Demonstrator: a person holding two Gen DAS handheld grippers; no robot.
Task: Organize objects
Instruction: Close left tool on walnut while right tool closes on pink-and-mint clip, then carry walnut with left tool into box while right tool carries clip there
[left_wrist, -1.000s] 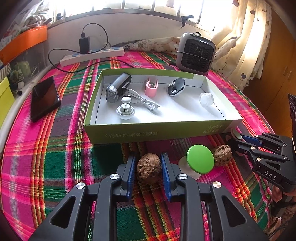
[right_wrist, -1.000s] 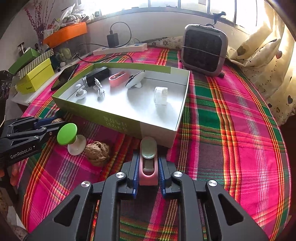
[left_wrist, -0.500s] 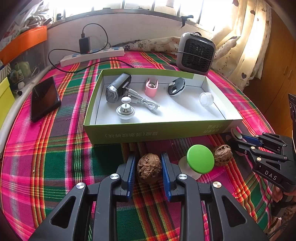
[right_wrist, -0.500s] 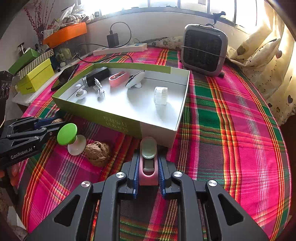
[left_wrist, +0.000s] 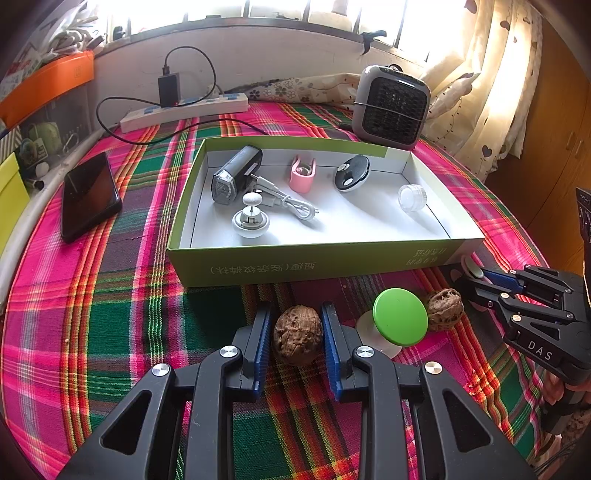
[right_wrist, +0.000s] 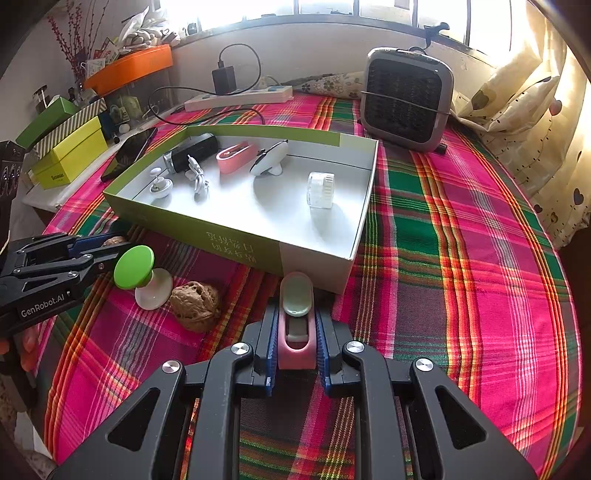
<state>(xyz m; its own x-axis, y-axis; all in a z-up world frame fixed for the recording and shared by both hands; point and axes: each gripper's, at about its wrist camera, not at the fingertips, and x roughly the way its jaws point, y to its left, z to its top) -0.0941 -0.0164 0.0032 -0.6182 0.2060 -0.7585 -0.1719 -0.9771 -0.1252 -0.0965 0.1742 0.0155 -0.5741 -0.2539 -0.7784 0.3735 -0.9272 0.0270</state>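
A green open box (left_wrist: 317, 264) (right_wrist: 236, 242) holds a black light, a cable, a pink clip, a white knob, a black-white gadget and a clear jar. My left gripper (left_wrist: 297, 321) is shut on a brown walnut (left_wrist: 297, 339), low over the plaid cloth in front of the box; it also shows in the right wrist view (right_wrist: 107, 248). My right gripper (right_wrist: 295, 312) is shut on a pink clip with a pale green pad (right_wrist: 296, 321) at the box's near right corner; it also shows in the left wrist view (left_wrist: 476, 277). A second walnut (left_wrist: 445, 309) (right_wrist: 195, 304) and a green-topped knob (left_wrist: 399, 321) (right_wrist: 135, 266) lie between the grippers.
A grey fan heater (left_wrist: 391, 107) (right_wrist: 406, 98) stands behind the box. A power strip with charger (left_wrist: 184, 109) lies at the back. A black phone (left_wrist: 88, 194) lies left of the box. Yellow and green boxes (right_wrist: 70, 155) stand at the left edge.
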